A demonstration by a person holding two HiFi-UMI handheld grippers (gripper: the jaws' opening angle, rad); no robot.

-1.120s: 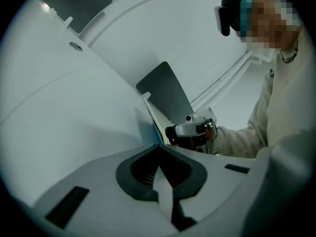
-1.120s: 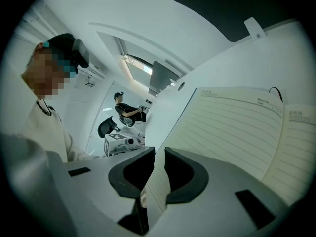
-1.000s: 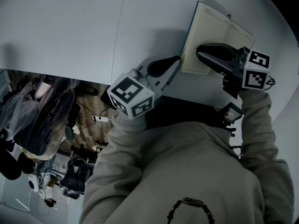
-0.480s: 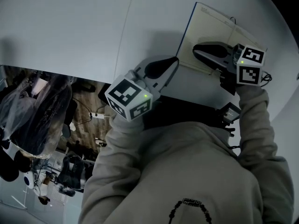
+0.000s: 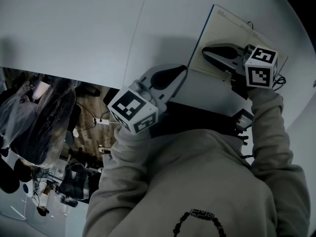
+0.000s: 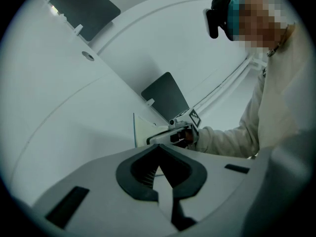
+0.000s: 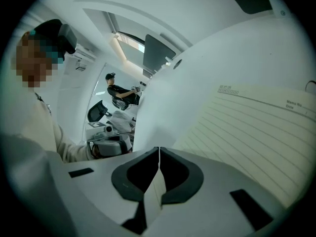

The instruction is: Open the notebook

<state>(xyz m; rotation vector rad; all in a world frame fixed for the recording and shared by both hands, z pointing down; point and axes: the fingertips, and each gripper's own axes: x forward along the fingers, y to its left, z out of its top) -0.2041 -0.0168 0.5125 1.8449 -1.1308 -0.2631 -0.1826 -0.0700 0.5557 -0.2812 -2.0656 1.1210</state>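
The notebook (image 5: 222, 26) lies open on the white table at the upper right, showing lined cream pages (image 7: 256, 127). My right gripper (image 5: 205, 52) rests low over its left page. Its jaws have just been closing, and the tips (image 7: 159, 149) now meet with only a hairline between them. I cannot tell whether a sheet is caught there. My left gripper (image 5: 183, 72) is shut and holds nothing. It sits on the table just off the notebook's near left corner and points toward the notebook (image 6: 143, 130).
The white curved table (image 5: 74, 28) ends at a near edge on the left, with the room's floor below. Dark panels (image 6: 165, 95) stand on the table beyond the notebook. A small black device (image 5: 243, 118) sits by my right sleeve. Another person (image 7: 118, 90) sits far off.
The right gripper's jaws went from parted to closed, and it sank lower over the left page. The left gripper drifted a little along the table beside the notebook.
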